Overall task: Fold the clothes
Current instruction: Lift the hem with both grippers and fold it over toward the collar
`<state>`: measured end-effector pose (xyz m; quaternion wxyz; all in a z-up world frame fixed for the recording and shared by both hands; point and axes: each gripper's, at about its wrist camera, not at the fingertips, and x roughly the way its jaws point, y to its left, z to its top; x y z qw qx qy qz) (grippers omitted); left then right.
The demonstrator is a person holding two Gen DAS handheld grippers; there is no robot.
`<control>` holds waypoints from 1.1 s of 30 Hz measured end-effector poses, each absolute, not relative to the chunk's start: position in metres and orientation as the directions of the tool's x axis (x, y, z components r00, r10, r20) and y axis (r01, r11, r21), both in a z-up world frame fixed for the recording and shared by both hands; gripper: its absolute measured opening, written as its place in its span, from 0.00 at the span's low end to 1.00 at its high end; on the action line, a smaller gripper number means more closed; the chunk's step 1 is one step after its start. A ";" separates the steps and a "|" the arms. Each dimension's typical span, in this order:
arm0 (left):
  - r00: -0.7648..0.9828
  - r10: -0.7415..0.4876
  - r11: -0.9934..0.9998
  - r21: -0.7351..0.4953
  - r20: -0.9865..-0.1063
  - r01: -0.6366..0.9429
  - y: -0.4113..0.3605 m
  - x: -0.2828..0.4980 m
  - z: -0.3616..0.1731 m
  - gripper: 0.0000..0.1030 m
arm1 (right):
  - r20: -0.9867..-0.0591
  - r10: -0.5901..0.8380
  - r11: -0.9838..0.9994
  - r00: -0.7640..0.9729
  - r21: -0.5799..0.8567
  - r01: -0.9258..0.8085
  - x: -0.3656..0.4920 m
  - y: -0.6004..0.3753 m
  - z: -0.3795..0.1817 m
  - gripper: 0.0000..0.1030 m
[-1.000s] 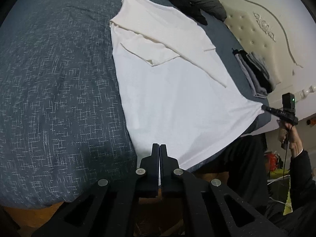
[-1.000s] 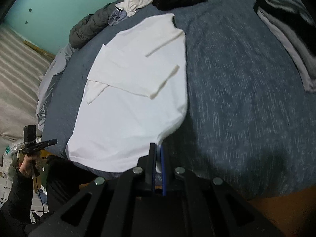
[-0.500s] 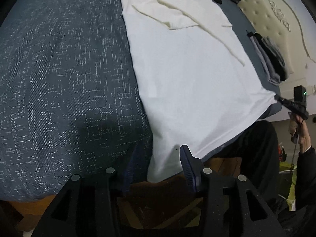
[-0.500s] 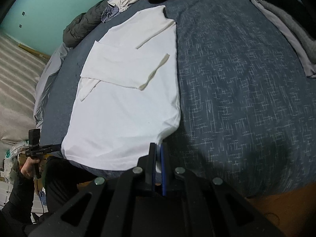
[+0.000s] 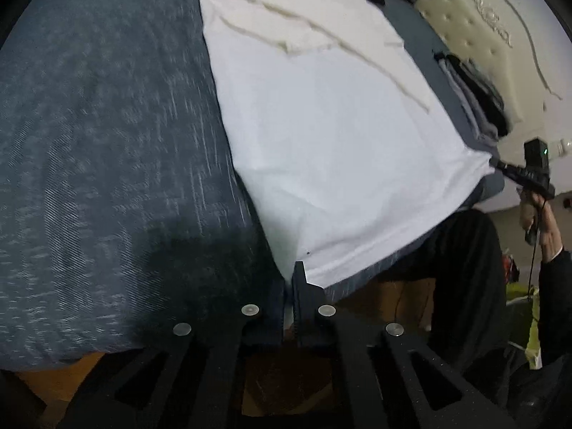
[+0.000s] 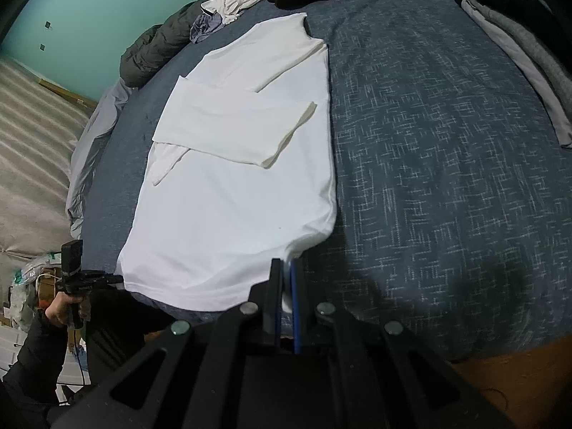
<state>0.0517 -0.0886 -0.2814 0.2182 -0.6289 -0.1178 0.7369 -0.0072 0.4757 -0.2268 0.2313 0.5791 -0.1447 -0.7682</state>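
Blue bedspread (image 6: pixel 447 150) spans ahead of both grippers as the work surface. White shirt (image 6: pixel 228 196) lies flat on it, sleeves folded in across the chest; long axis runs directly away from the grippers, collar at the far end, hem nearest. Left gripper (image 5: pixel 290 286) is clamped on one hem corner, right gripper (image 6: pixel 285 279) pinching the other, probably to carry the hem toward the collar.

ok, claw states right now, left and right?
Left claw: closed on the near hem corner of the white cotton T-shirt.
Right claw: closed on the other hem corner.
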 end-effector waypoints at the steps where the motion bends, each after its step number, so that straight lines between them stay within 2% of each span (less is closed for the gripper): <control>1: -0.123 0.476 -0.874 -0.453 -0.871 -0.173 -0.090 0.050 -0.276 0.03 | -0.820 -0.526 -0.850 -0.226 0.493 0.187 -0.007 0.476 -0.226 0.04; 6: -0.155 0.509 -0.858 -0.484 -0.847 -0.175 -0.095 0.033 -0.253 0.03 | -0.800 -0.544 -0.839 -0.255 0.508 0.195 -0.011 0.474 -0.215 0.04; 14: -0.223 0.538 -0.842 -0.510 -0.813 -0.176 -0.094 -0.036 -0.211 0.03 | -0.825 -0.489 -0.870 -0.282 0.440 0.222 -0.068 0.456 -0.195 0.04; 24: -0.334 0.545 -0.833 -0.543 -0.769 -0.110 -0.121 -0.164 -0.187 0.03 | -0.827 -0.429 -0.899 -0.362 0.356 0.254 -0.181 0.420 -0.159 0.04; 33: -0.398 0.547 -0.812 -0.583 -0.736 -0.037 -0.152 -0.285 -0.198 0.03 | -0.796 -0.396 -0.918 -0.457 0.329 0.223 -0.303 0.401 -0.140 0.04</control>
